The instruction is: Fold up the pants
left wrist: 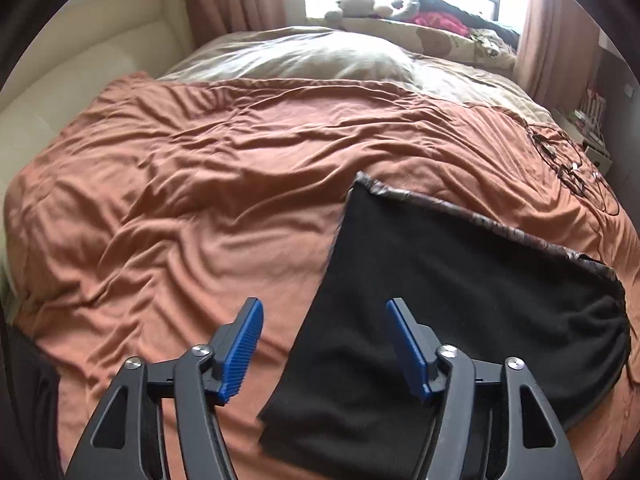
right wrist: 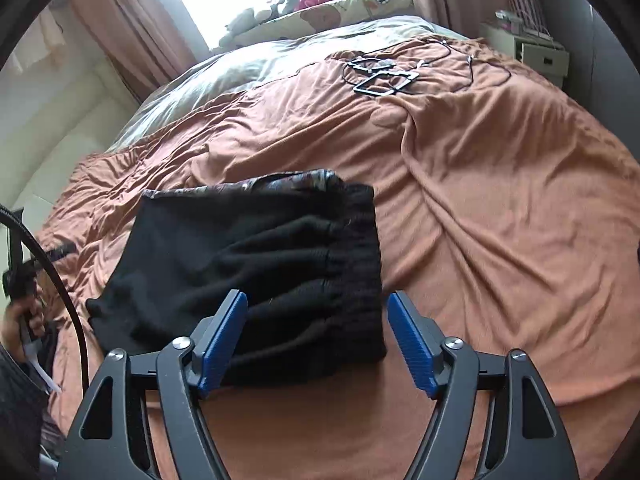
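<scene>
Black pants (right wrist: 256,276) lie folded into a compact rectangle on the rust-orange blanket (right wrist: 500,216), toward the near edge of the bed and apart from the tangle of cables (right wrist: 384,76) at the blanket's far edge. Elastic waistband, gathered in ribs, faces right in the right wrist view; a patterned lining or inner layer peeks out along the far edge of the stack. Left gripper (left wrist: 324,344): blue pads spread wide, nothing between them, held above the fold's near-left corner with the fabric below, no contact visible. Right gripper (right wrist: 318,344): pads likewise spread, empty, held over the waistband's near corner; the pants sit beneath the left pad but do not look pinched. A hand (right wrist: 20,320) on the other tool's grip shows at the left edge of the right wrist view. Judgement: both tools have let go, the fold in hand is laid, and the task looks close to finished. The stack is fairly square, though the near-left corner flares out slightly. Next move, if any: either one more fold across the short axis, needing both pads to pinch matching corners at the same layer depth, or a light press to flatten. Risk: gripping only the top layer would peel the stack open.
</scene>
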`<state>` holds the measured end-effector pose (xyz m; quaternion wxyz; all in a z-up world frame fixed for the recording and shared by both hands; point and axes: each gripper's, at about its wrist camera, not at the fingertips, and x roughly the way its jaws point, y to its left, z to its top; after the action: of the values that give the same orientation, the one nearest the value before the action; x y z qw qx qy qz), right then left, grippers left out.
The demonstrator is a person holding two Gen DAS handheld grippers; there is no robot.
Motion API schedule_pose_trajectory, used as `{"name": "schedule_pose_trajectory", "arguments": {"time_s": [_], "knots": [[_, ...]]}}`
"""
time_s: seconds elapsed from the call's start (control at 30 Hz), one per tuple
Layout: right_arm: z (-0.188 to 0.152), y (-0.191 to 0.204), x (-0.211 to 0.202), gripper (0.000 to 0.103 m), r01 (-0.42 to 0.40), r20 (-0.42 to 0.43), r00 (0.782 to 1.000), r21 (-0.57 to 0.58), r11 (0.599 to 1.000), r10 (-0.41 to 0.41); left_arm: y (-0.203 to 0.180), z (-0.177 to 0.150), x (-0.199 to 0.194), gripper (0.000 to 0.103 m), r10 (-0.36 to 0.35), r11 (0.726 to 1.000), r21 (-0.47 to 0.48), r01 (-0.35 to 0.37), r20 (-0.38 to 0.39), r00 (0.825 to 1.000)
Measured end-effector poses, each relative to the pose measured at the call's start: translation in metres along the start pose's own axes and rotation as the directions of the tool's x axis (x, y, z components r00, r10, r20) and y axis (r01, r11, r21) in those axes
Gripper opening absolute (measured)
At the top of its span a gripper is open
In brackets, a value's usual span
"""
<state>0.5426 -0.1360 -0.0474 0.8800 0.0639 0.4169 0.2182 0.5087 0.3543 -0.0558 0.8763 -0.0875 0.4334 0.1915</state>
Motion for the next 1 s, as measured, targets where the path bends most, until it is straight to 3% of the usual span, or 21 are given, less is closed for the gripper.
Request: {"name": "schedule_pose_trajectory", "arguments": {"time_s": [0.13,0.27,0.37,0.73,0.83,0.9,1.0], "knots": [[-0.011,-0.003,-0.007,0.077,-0.011,-0.006,1.000,0.032,0.999,0.011,0.019,-0.024,-0.016,0.072,-0.020,0.997,-0.073,0.019,-0.005,1.000],[-0.025,-0.005,-0.011,0.084,-0.038,-0.015,0.999,0.070,0.997,0.039,0.034,-0.044,-0.028,0.088,-0.015,0.993,-0.121,0.014,-0.005,1.000],[-0.034,-0.006,-0.013,0.088,-0.054,-0.019,0.998,0.096,0.994,0.056,0.042,-0.057,-0.038,0.094,-0.022,0.988,-0.156,0.023,0.005,1.000],[-0.071,-0.007,-0.005,0.089,-0.116,-0.026,0.992,0.196,0.974,0.124,0.046,-0.098,-0.063,0.094,-0.102,0.975,-0.200,0.101,0.007,0.995],[-0.073,-0.013,-0.001,0.089,-0.141,-0.010,0.989,0.250,0.958,0.148,0.051,-0.107,-0.062,0.083,-0.153,0.963,-0.226,0.149,0.001,0.988],[-0.077,-0.015,0.004,0.089,-0.154,-0.002,0.987,0.282,0.947,0.161,0.054,-0.111,-0.057,0.070,-0.196,0.946,-0.266,0.186,-0.010,0.981],[-0.080,-0.020,0.012,0.089,-0.172,0.015,0.984,0.330,0.928,0.177,0.057,-0.116,-0.050,0.064,-0.227,0.926,-0.313,0.211,-0.014,0.974]]}}
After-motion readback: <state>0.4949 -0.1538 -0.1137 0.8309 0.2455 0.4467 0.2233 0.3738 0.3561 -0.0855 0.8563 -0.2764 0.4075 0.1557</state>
